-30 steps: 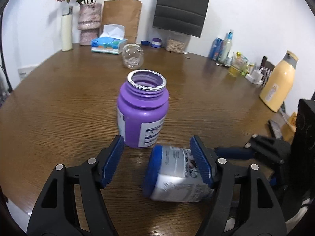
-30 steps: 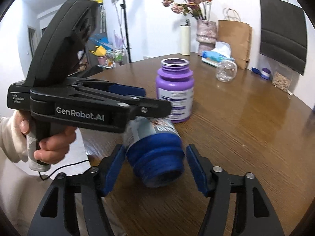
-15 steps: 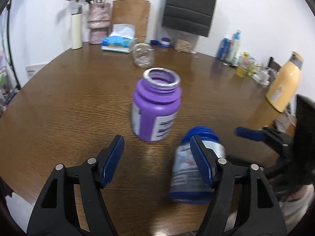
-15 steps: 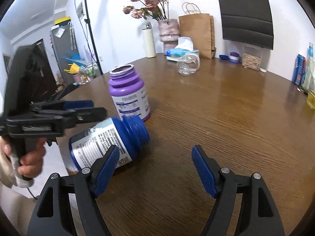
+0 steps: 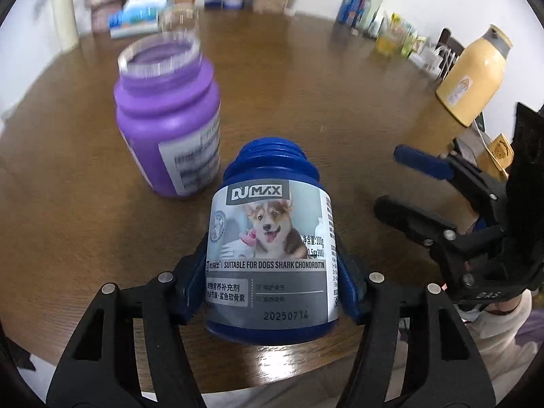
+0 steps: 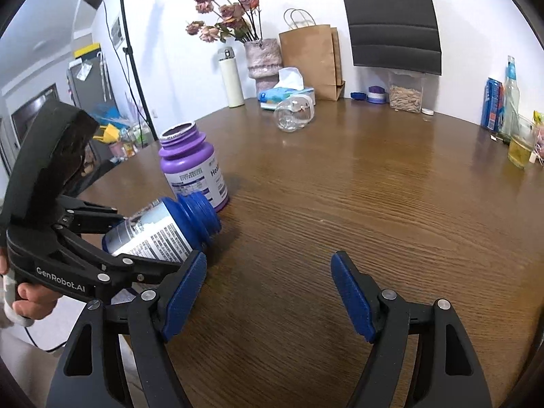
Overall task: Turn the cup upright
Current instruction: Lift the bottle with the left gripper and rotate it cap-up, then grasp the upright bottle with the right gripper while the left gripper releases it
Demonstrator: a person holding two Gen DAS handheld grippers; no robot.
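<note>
Near the round wooden table's (image 6: pixel 374 187) near edge, open tabletop is seen to the right and ahead, while a purple jar (image 6: pixel 192 165) stands upright just beyond the work spot. The blue bottle (image 5: pixel 270 261) is clamped between the pads of the left gripper (image 5: pixel 272 282), tilted with its open neck pointing away and toward the purple jar. The right gripper (image 6: pixel 268 292) is held wide open and empty, just right of the bottle.

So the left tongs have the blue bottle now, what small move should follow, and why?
Probably roll the left tongs until the blue bottle stands mouth-up: they are clamped on its body, and it lies tilted with its open neck beside the purple jar. The right tongs are open, holding nothing.
</note>
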